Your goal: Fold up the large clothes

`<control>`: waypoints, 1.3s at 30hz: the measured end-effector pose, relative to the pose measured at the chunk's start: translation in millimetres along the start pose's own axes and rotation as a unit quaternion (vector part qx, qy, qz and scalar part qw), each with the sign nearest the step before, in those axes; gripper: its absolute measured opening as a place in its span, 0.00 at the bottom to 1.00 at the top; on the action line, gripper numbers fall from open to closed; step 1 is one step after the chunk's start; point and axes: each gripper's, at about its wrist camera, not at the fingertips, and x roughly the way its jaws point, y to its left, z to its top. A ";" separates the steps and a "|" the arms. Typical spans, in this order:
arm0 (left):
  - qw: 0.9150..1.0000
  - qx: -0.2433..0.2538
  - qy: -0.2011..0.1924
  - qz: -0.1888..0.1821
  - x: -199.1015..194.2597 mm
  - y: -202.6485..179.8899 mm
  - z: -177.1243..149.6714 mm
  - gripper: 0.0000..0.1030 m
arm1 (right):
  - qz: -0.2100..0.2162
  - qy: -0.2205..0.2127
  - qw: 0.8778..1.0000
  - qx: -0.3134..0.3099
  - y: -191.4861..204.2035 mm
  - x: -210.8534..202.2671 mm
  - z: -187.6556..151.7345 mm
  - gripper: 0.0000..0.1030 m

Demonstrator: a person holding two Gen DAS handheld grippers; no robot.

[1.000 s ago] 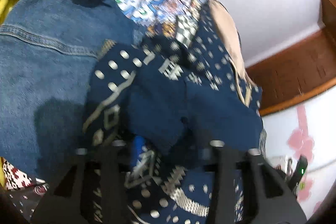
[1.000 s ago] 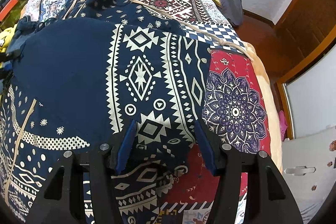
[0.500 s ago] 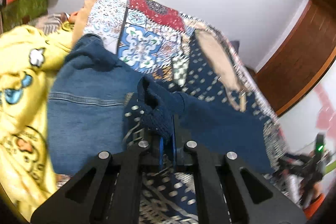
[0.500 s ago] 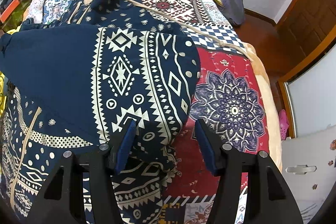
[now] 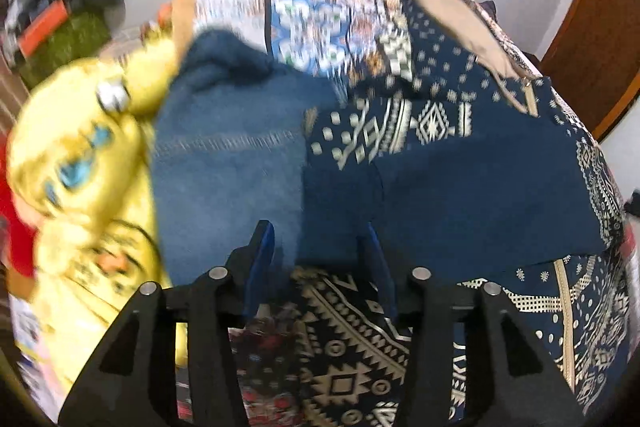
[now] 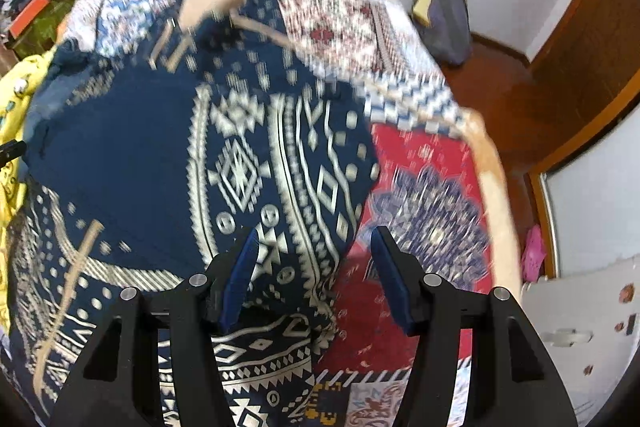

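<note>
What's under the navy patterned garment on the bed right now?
The navy patterned garment lies on the patchwork bedspread, which shows past its right edge. In the left wrist view its left edge overlaps the denim garment. Whatever else lies beneath is covered.

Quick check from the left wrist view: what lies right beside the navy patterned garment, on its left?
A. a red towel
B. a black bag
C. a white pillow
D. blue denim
D: blue denim lies against the left edge of the navy garment, with yellow fabric further left.
</note>
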 end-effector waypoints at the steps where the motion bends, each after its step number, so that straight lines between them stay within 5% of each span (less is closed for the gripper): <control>1: 1.000 0.007 -0.008 0.004 -8.6 -1.0 4.7 0.50 | 0.005 -0.009 1.000 -0.001 -0.4 -6.8 5.7 0.53; 8: 0.997 0.033 -0.068 -0.030 -57.0 -21.3 54.1 0.63 | 0.026 -0.078 0.997 -0.010 5.7 -45.2 55.1 0.56; 16: 0.992 0.057 -0.091 -0.068 -45.1 -73.9 118.3 0.64 | 0.055 -0.128 0.990 -0.019 27.2 -41.6 108.5 0.63; 25: 0.994 0.050 -0.057 -0.082 41.5 -117.2 172.1 0.64 | 0.069 -0.073 0.995 -0.007 44.9 49.6 166.7 0.64; 34: 0.991 -0.018 0.048 -0.123 159.9 -125.4 205.9 0.64 | 0.084 0.004 0.996 0.029 54.4 145.1 199.3 0.64; 39: 0.993 -0.028 0.046 -0.110 190.1 -127.1 209.8 0.64 | 0.075 0.018 0.996 0.035 50.7 174.8 207.2 0.63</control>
